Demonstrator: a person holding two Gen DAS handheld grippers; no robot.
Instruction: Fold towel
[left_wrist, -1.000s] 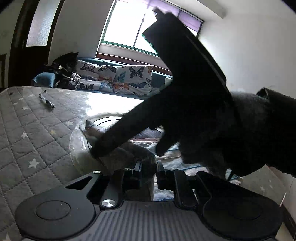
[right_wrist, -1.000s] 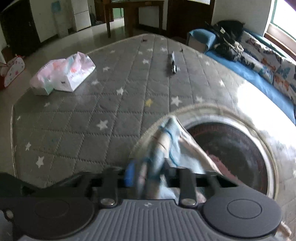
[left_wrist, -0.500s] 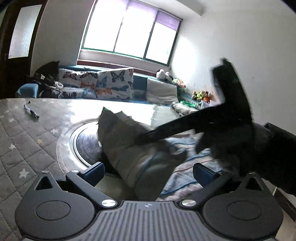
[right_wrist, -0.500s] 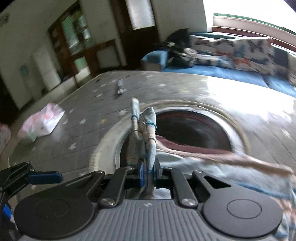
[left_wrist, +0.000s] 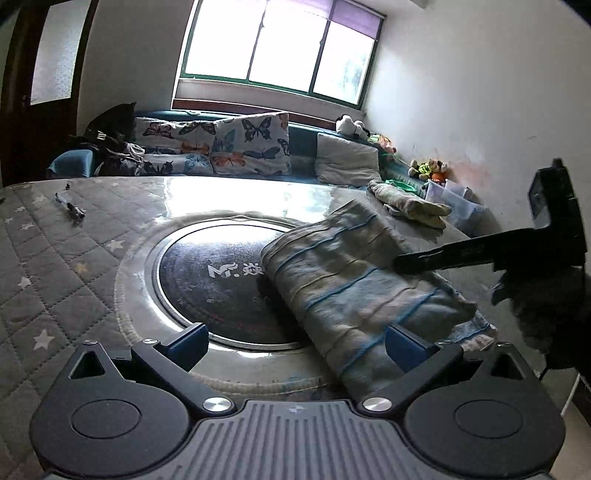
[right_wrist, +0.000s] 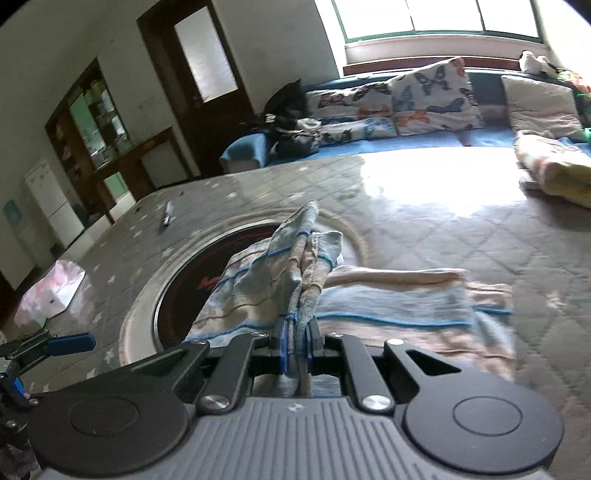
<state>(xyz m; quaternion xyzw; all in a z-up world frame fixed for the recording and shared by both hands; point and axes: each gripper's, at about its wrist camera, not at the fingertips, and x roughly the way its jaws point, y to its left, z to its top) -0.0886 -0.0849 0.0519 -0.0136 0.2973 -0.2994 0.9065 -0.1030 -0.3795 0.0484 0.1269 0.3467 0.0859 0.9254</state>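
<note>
Two cameras, one quilted surface: a grey star-patterned cover (left_wrist: 44, 258) fills the lower part of both views, glossy under the window glare
Round plate: a dark disc (left_wrist: 207, 280) with a pale metal ring sits set into the cover; white lettering shows on it in the left wrist view
Towel: a pale towel (left_wrist: 354, 291) with thin blue stripes lies folded over itself on the right part of the disc and the cover beyond it; in the right wrist view (right_wrist: 388, 306) it spreads flat to the right, with one bunched edge lifted up off the rest
Right gripper: the right gripper (right_wrist: 295, 347) has its blue pads pressed together on that bunched edge, which stands up between them and rises above the fingertips; seen from the left wrist view (left_wrist: 402, 264) its dark finger reaches in from the right and lies across the top of the towel
Left gripper: the left gripper (left_wrist: 295, 343) has its fingers spread wide and holds nothing; the near end of the towel lies between the blue pads (left_wrist: 188, 341), closer to the right one
Second cloth: a crumpled yellowish cloth (left_wrist: 410, 201) lies well apart, at the far right of the cover
Tissue pack: a pink and white pack (right_wrist: 51, 288) lies at the far left in the right wrist view
Pen: a small dark pen (left_wrist: 70, 208) lies far left on the cover, well apart from the towel
</note>
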